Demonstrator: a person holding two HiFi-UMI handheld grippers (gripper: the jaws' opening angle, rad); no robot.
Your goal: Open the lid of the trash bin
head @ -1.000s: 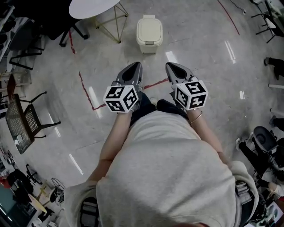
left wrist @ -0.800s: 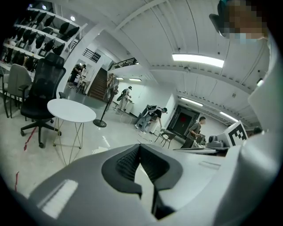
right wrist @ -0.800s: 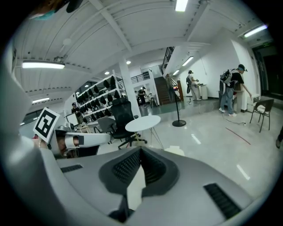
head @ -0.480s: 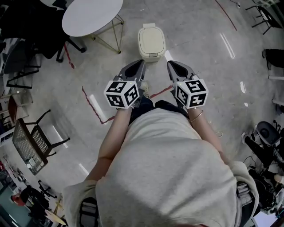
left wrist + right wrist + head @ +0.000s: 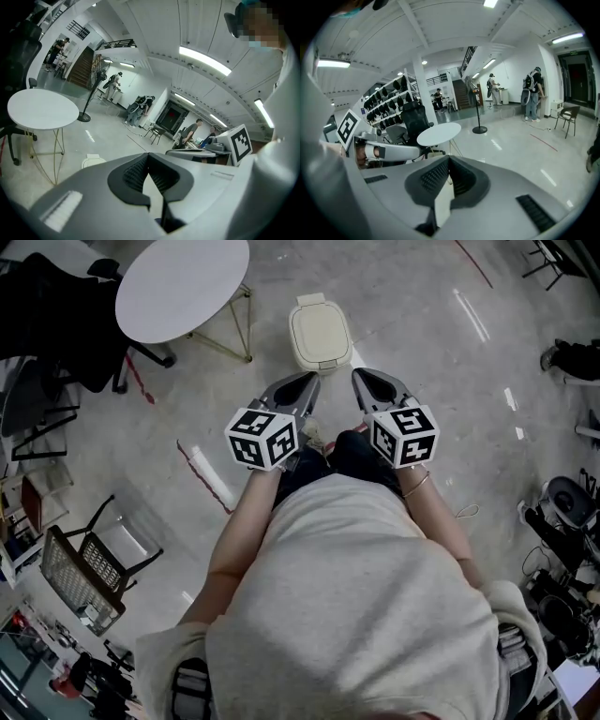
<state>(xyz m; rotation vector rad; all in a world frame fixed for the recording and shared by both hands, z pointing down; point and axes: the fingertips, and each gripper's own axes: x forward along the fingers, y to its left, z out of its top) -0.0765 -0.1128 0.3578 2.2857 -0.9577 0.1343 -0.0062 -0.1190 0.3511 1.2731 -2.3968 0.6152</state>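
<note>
We had drawn nearer the shut trash bin (image 5: 320, 334). Left gripper (image 5: 305, 382) and right gripper (image 5: 367, 381) jaws were clenched, empty.

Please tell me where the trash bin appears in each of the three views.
Head view: bin at top centre, on the floor, lid shut.
Left gripper view: bin at lower left, only its top showing.
Right gripper view: not in it.
Shared landmark: the round white table, in all three.
</note>
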